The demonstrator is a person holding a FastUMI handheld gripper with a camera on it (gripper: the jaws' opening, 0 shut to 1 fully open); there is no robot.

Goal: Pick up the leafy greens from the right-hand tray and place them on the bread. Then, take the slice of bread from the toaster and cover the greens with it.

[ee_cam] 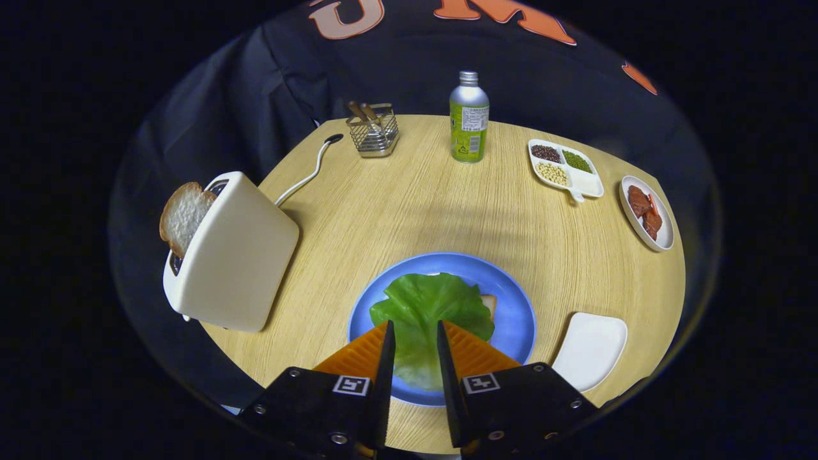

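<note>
1. Green leaf [429, 306] lay spread on the blue plate [517, 306], covering the bread [489, 305] beneath it so that only a pale corner of the slice showed at the leaf's right edge.
2. By that, the first half of the task looked done: the greens were on the bread, and the white tray [591, 348] right of the plate sat bare.
3. The gripper [415, 332] was part-open, its orange fingers [358, 354] standing either side of the leaf's near stem with a narrow gap between them.
4. Whether the fingers touched the leaf I could not tell; they did not appear to pinch it, so I judged the leaf released or about to be.
5. The second slice [182, 216] stood up out of the toaster [233, 255], left of the plate and well apart from the fingers, untouched.
6. What was left, as I judged it: draw back off the leaf, cross to the toaster, take the slice by its exposed upper part, and lay it over the greens.
7. At the table's [409, 204] far side stood a bottle [469, 118], a wire basket [376, 131], a divided dish [565, 167] of beans and a dish of meat [647, 212], none of them in the way.
</note>
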